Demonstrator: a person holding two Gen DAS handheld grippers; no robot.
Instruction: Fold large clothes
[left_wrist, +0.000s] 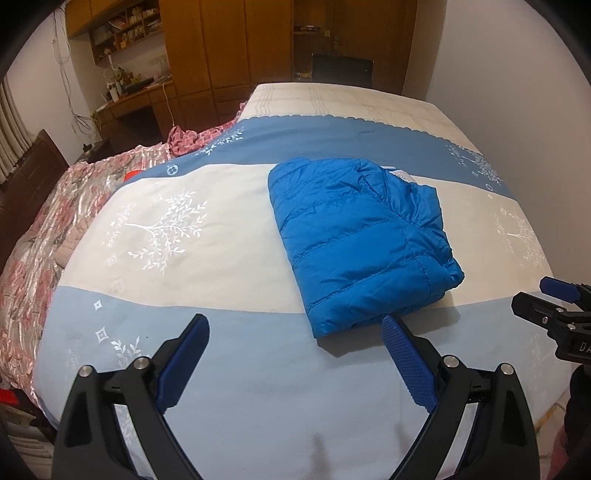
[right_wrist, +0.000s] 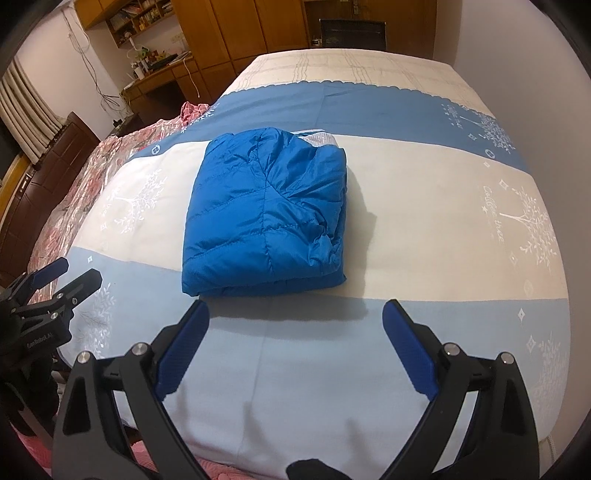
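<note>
A blue quilted puffer jacket (left_wrist: 360, 236) (right_wrist: 267, 214) lies folded into a compact rectangle on the bed cover, a bit of silver lining showing at its far edge. My left gripper (left_wrist: 295, 332) hovers open just in front of the jacket's near edge, its right fingertip close to the fabric. My right gripper (right_wrist: 295, 317) is open too, held a short way back from the jacket's near edge with nothing between its fingers. Each gripper shows in the other's view: the right gripper (left_wrist: 554, 299) at the right, the left gripper (right_wrist: 62, 277) at the left.
The bed cover (right_wrist: 424, 206) has blue, cream and pale blue bands with white tree prints. A pink floral quilt (left_wrist: 44, 229) is bunched along the bed's left side. Wooden wardrobes (left_wrist: 229, 44), a desk (left_wrist: 140, 99) and shelves stand behind. A white wall runs along the right.
</note>
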